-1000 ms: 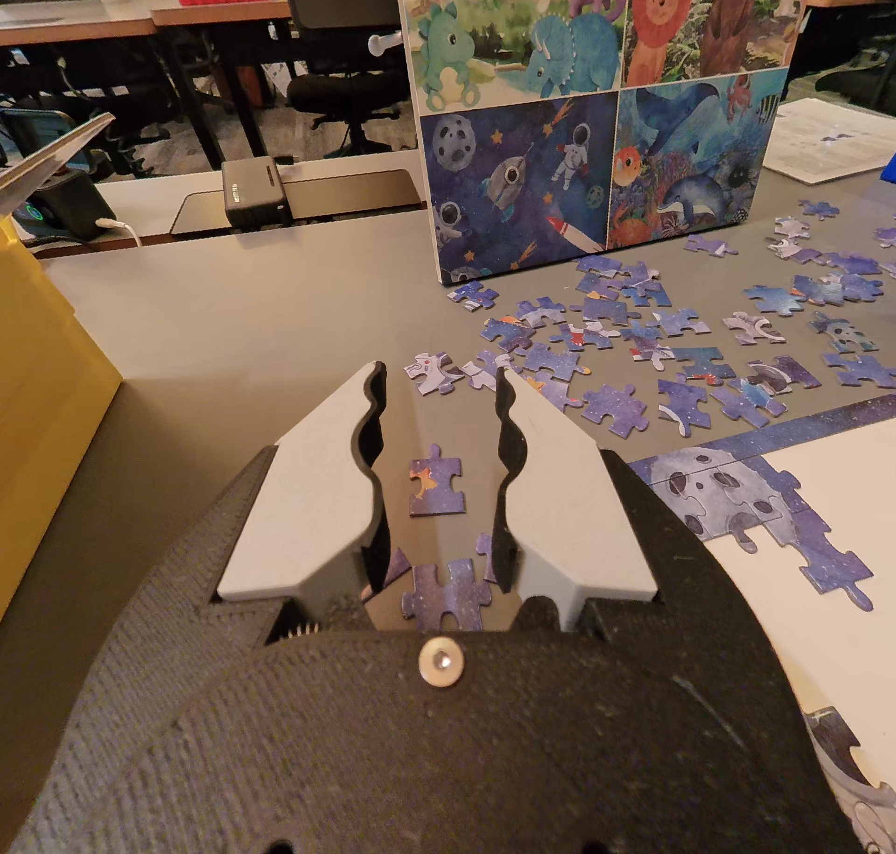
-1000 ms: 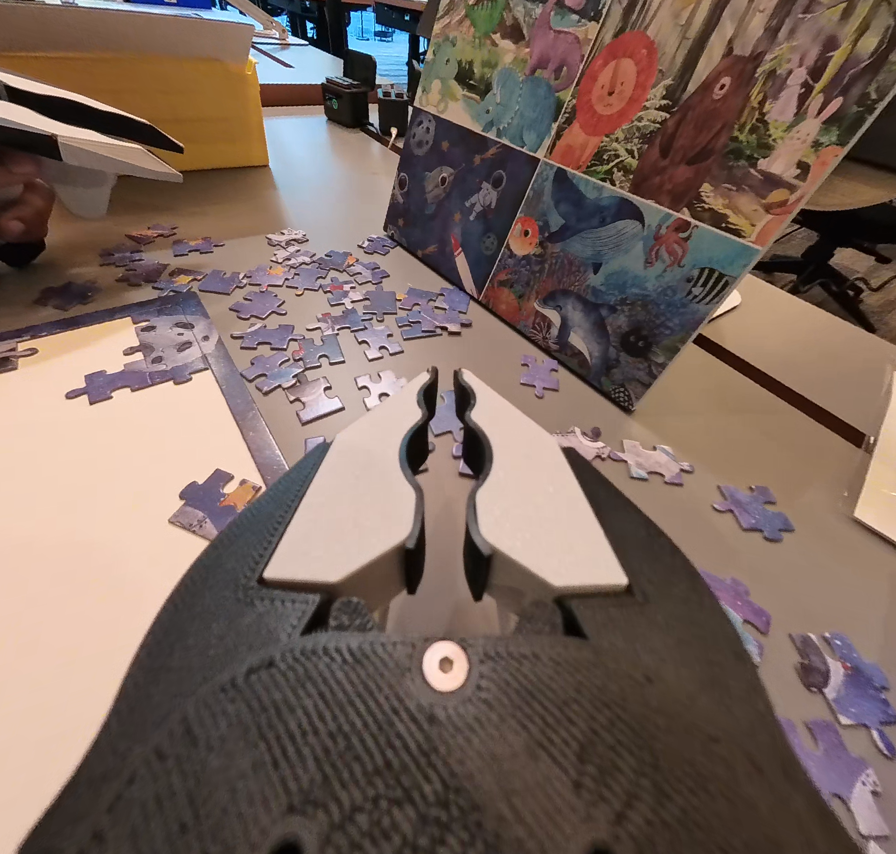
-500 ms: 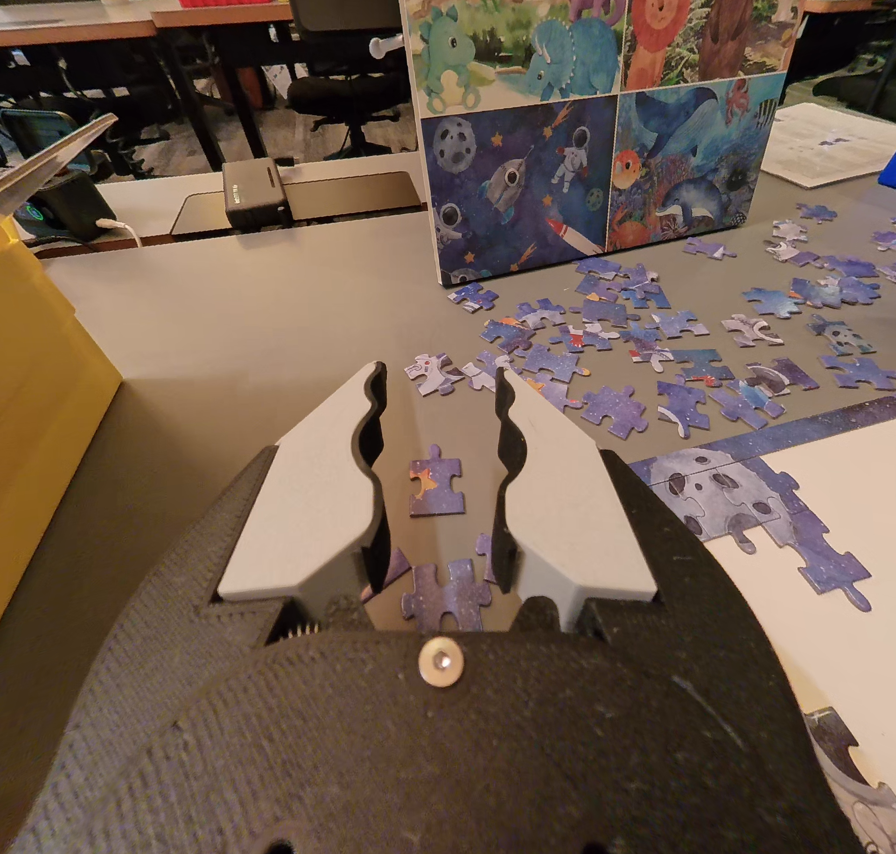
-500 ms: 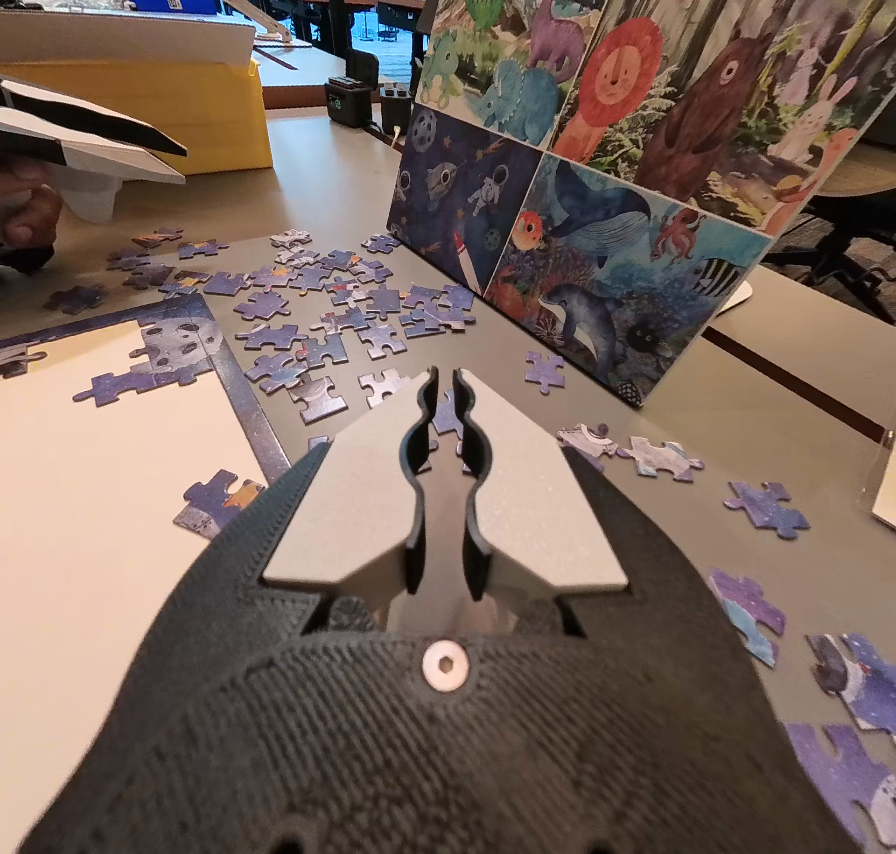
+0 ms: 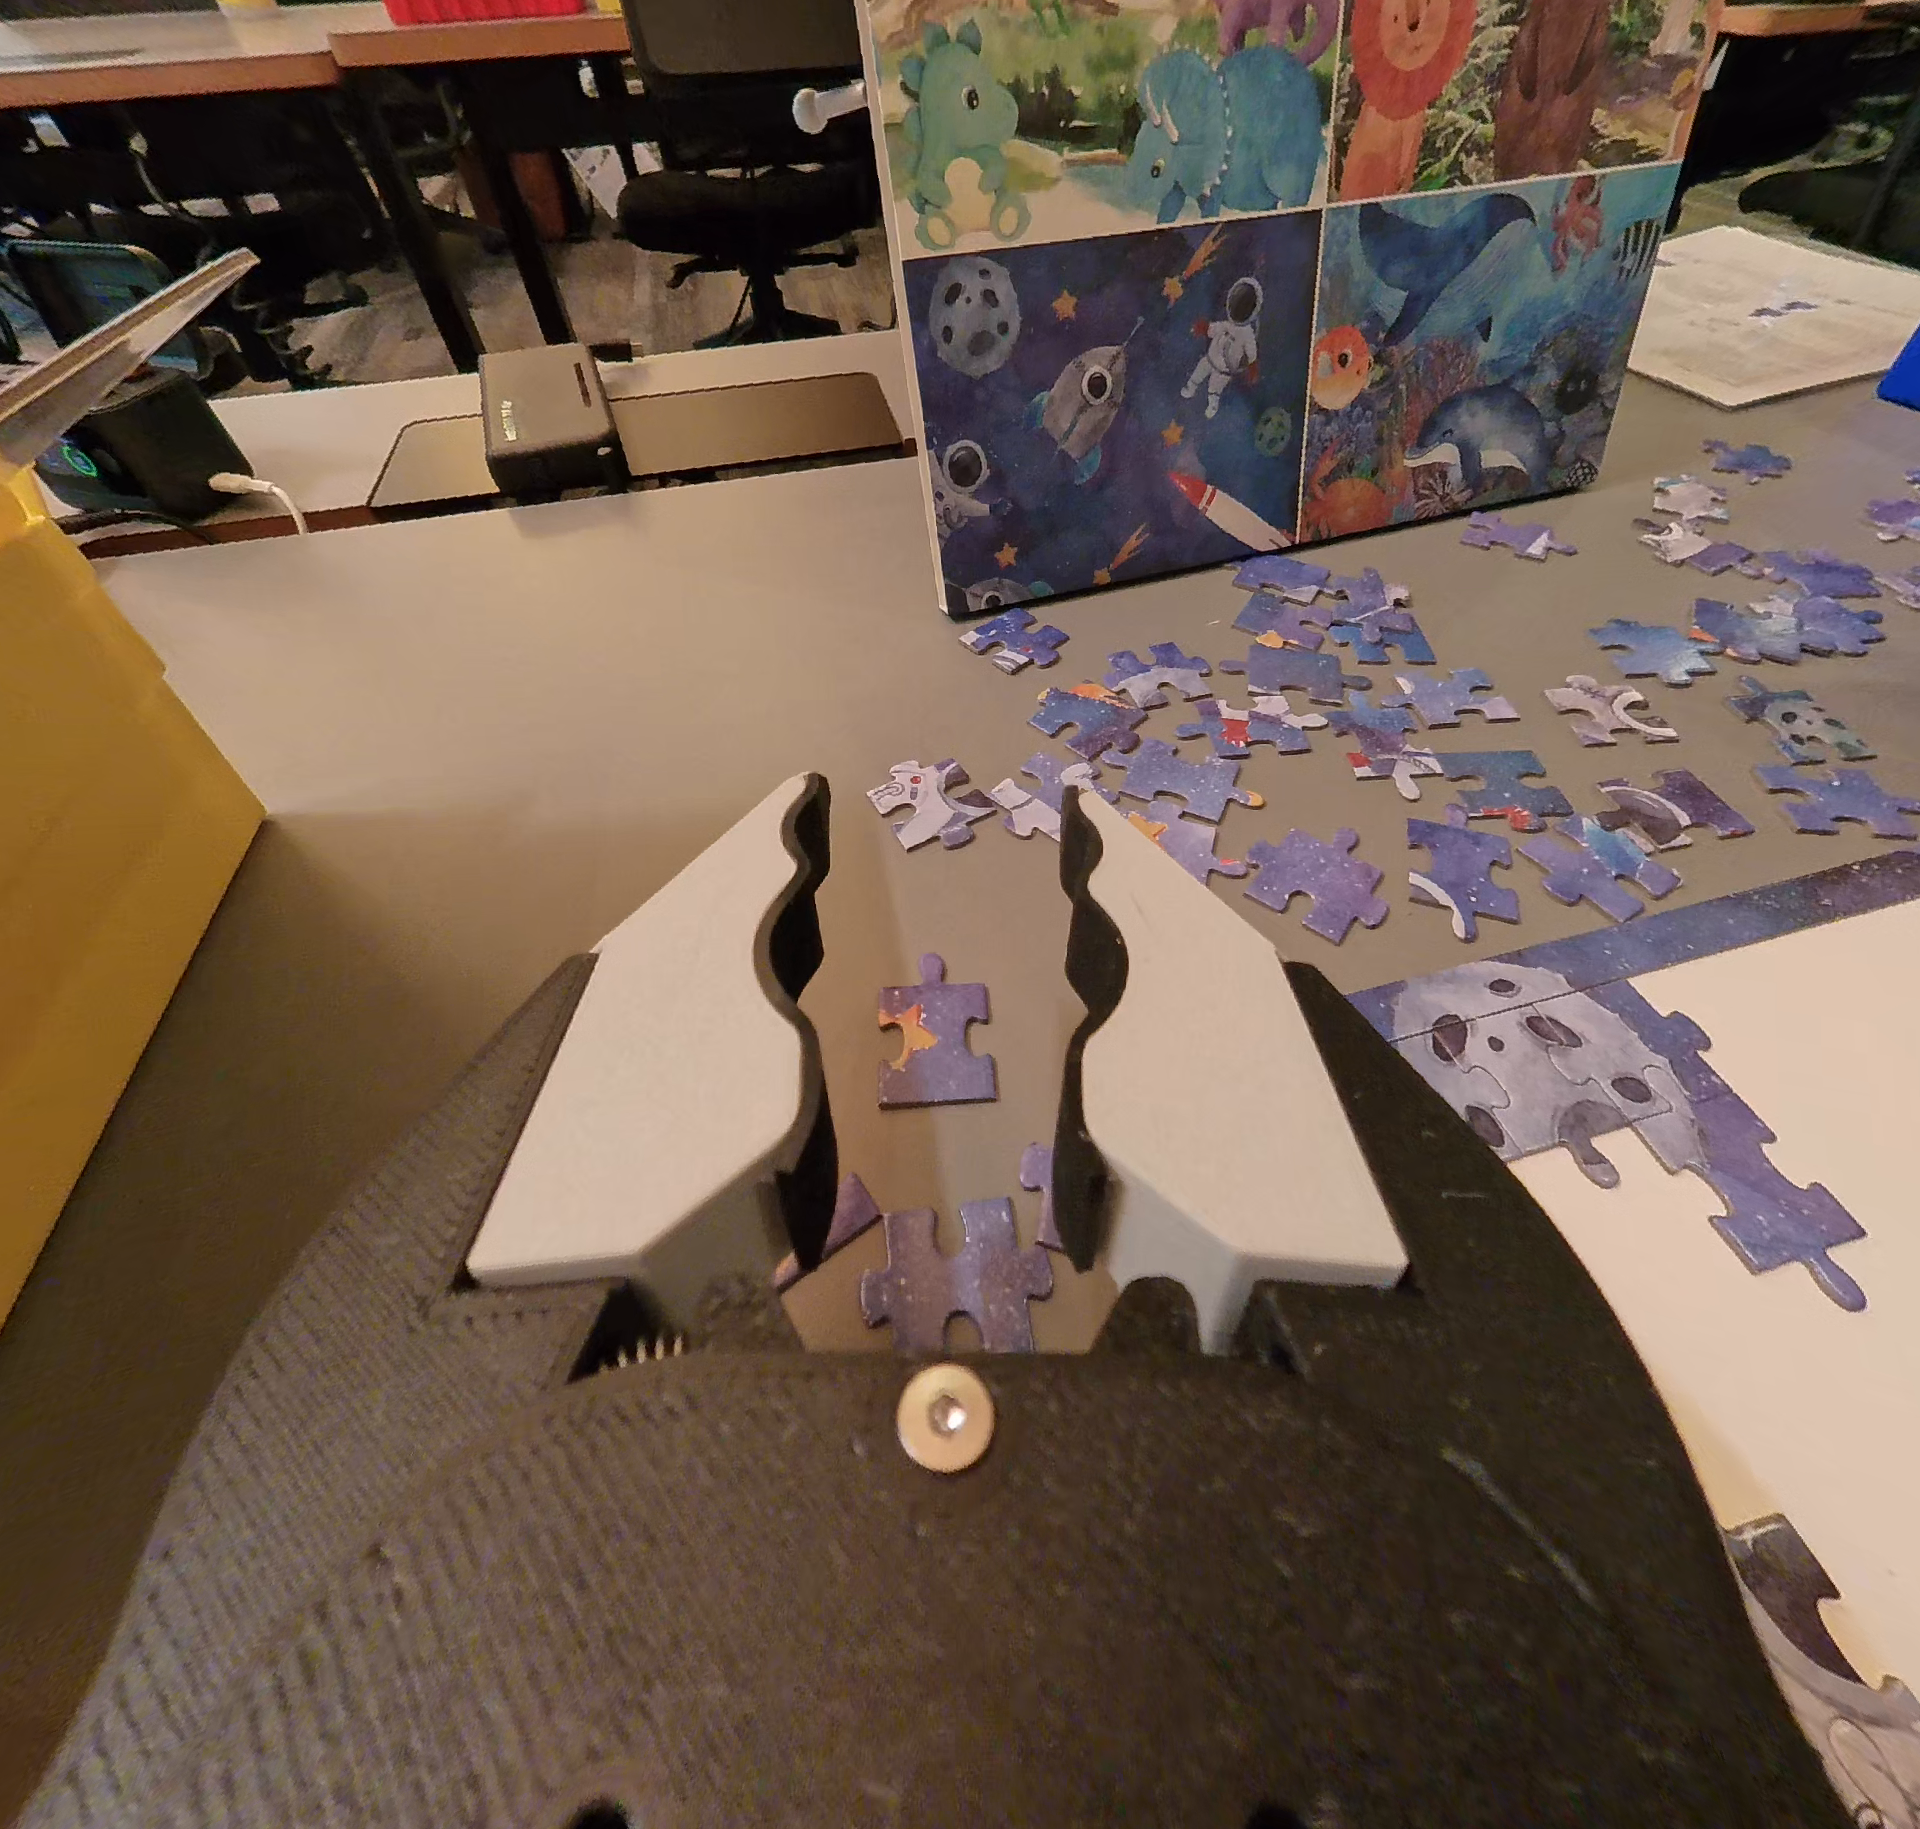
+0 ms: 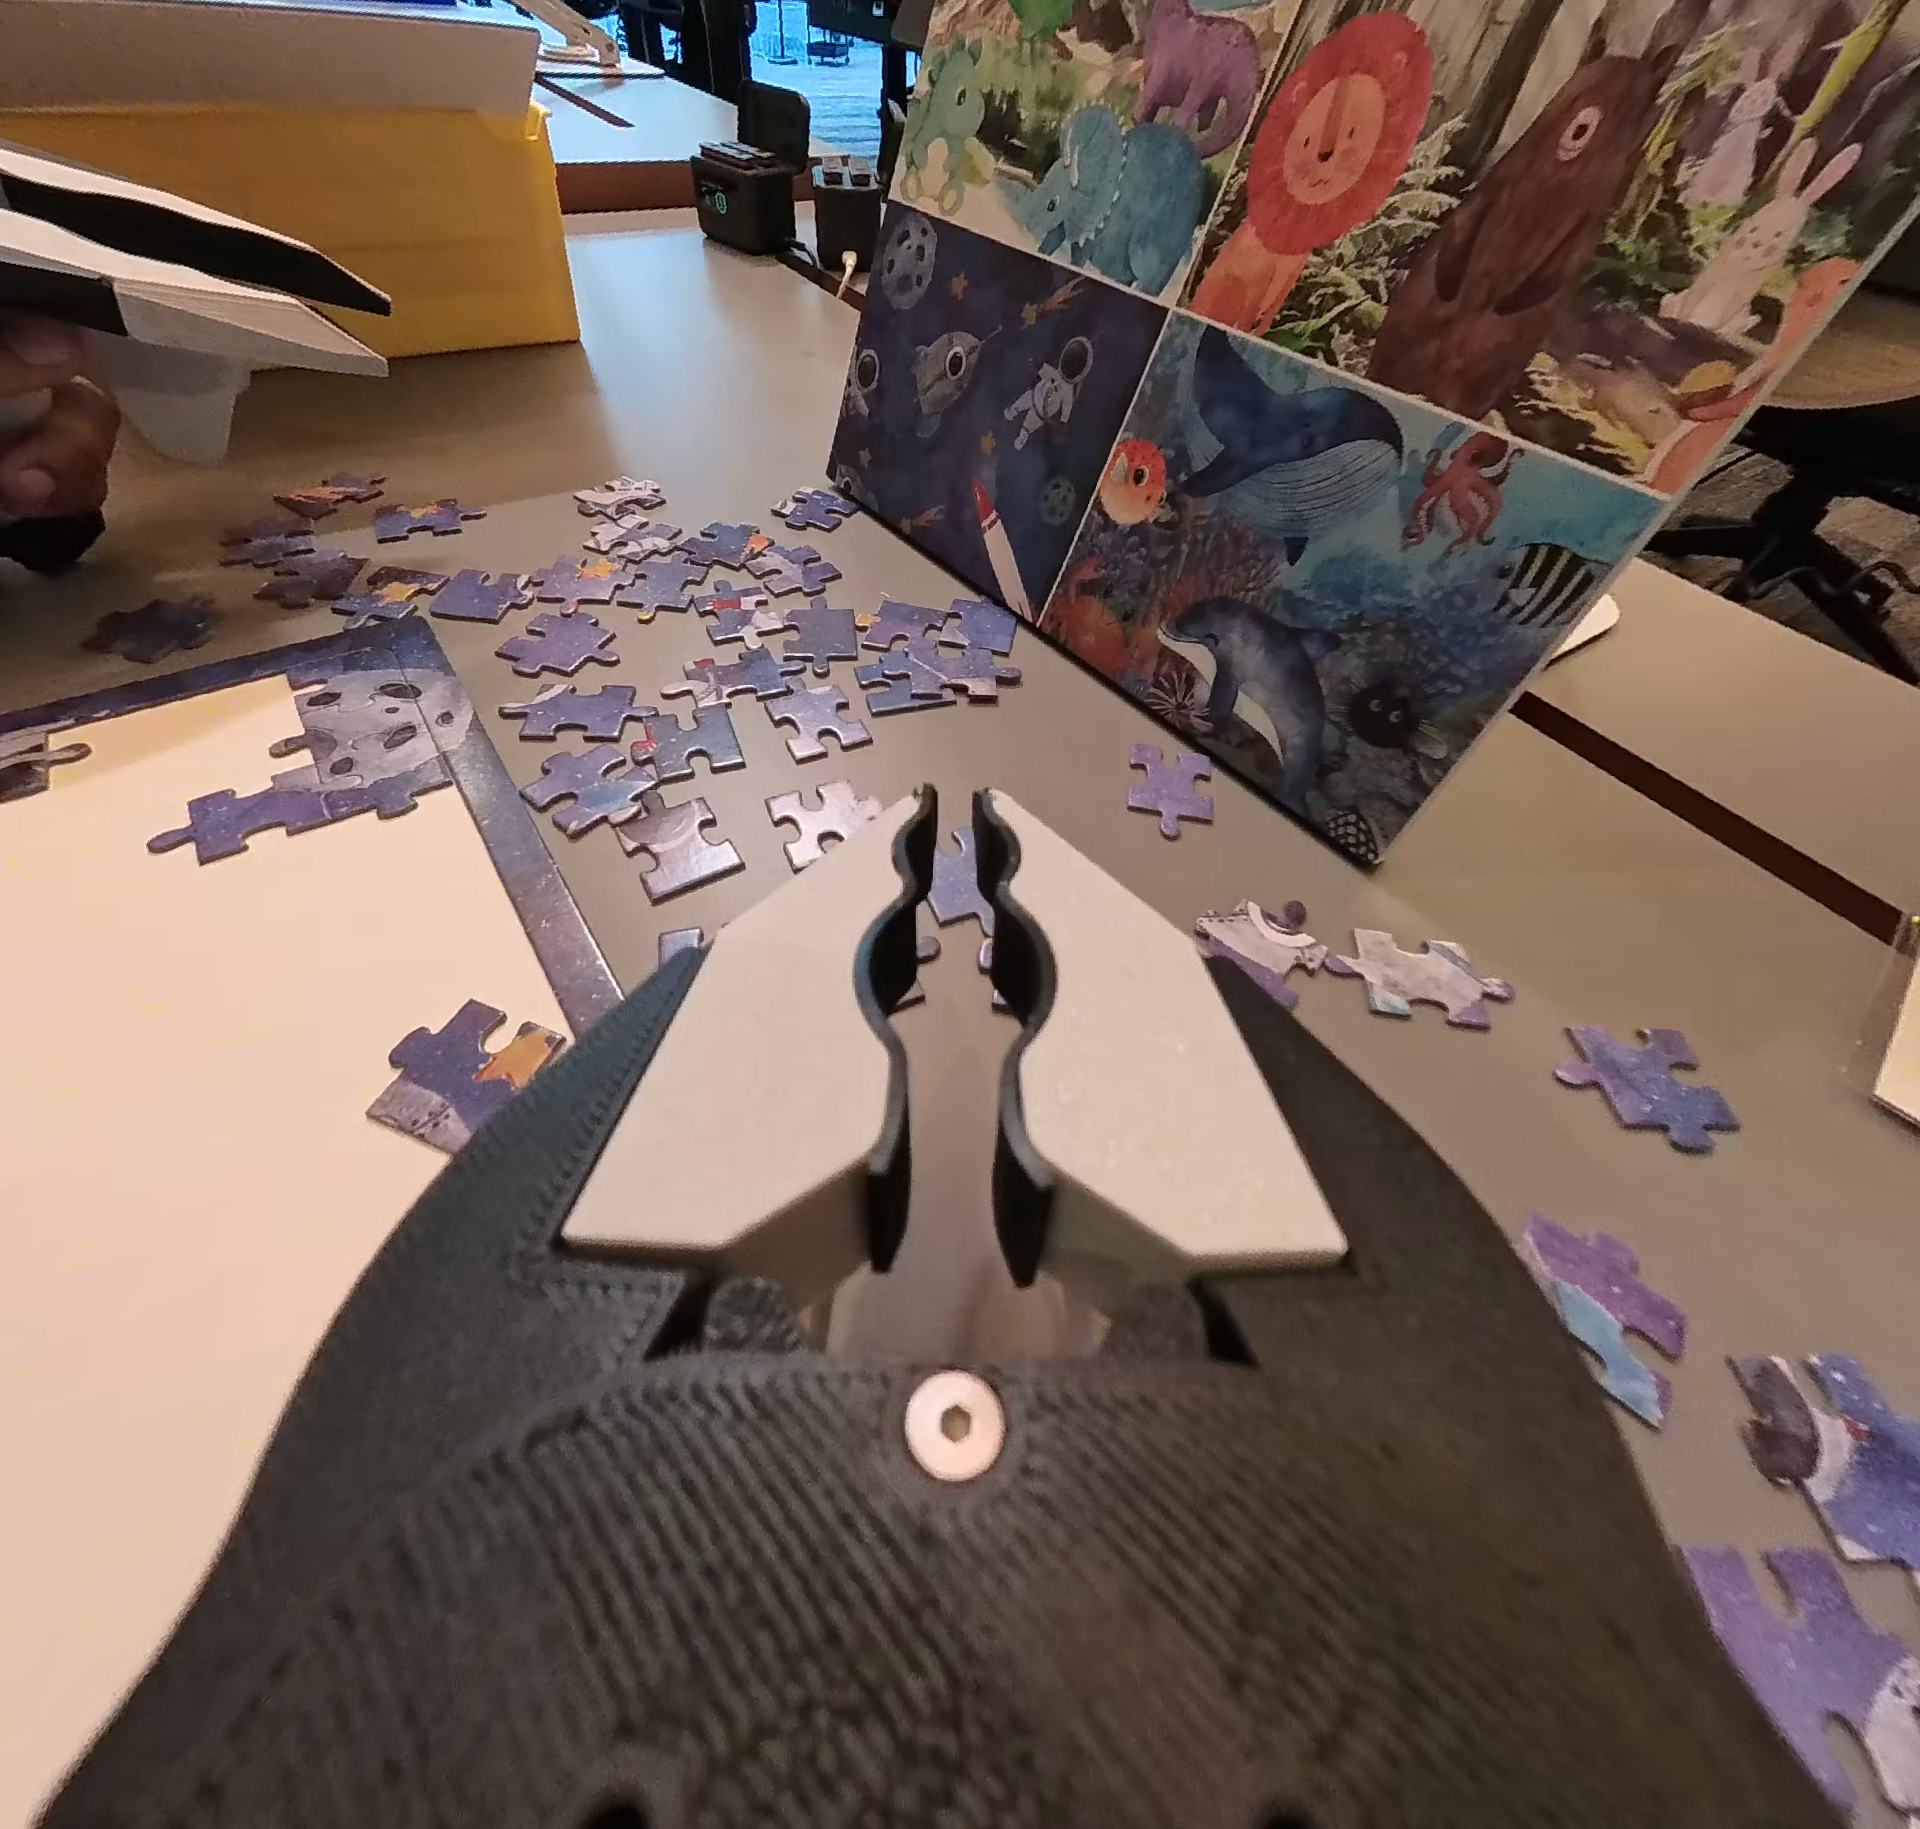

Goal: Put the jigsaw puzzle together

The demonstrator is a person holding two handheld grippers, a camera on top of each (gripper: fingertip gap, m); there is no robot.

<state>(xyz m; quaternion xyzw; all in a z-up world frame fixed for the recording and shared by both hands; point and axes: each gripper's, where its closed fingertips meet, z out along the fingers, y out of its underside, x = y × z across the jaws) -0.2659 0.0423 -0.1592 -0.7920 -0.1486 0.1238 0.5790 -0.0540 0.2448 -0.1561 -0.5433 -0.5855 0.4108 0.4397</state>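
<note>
My left gripper point(image 5: 945, 792) is open and hovers low over the grey table point(image 5: 520, 688). A purple puzzle piece with an orange star point(image 5: 933, 1036) lies flat on the table between its fingers, and neither pad touches it. Another purple piece point(image 5: 956, 1270) lies near the finger bases. My right gripper point(image 6: 953, 794) is shut, with only a thin slit between the fingertips. Loose pieces point(image 6: 956, 886) on the table show through the slit. The left gripper also shows in the right wrist view point(image 6: 382, 335), at the far left, above the table.
Several loose purple pieces point(image 5: 1455, 740) point(image 6: 727, 636) lie in front of an upright picture box point(image 5: 1247, 325) point(image 6: 1299, 377). A white puzzle board point(image 5: 1766, 1104) point(image 6: 208, 1104) bears a joined moon section point(image 5: 1538, 1062) point(image 6: 364, 730). A yellow bin point(image 5: 94, 896) point(image 6: 364, 200) stands at the left. There is about 30 cm between the tips of the two grippers. About 12 cm separates my left fingertips from the joined moon section point(image 5: 1538, 1062).
Almost nothing. The right wrist view has drifted slightly. Both grippers' jaws stand as before, and the left gripper has not moved.
</note>
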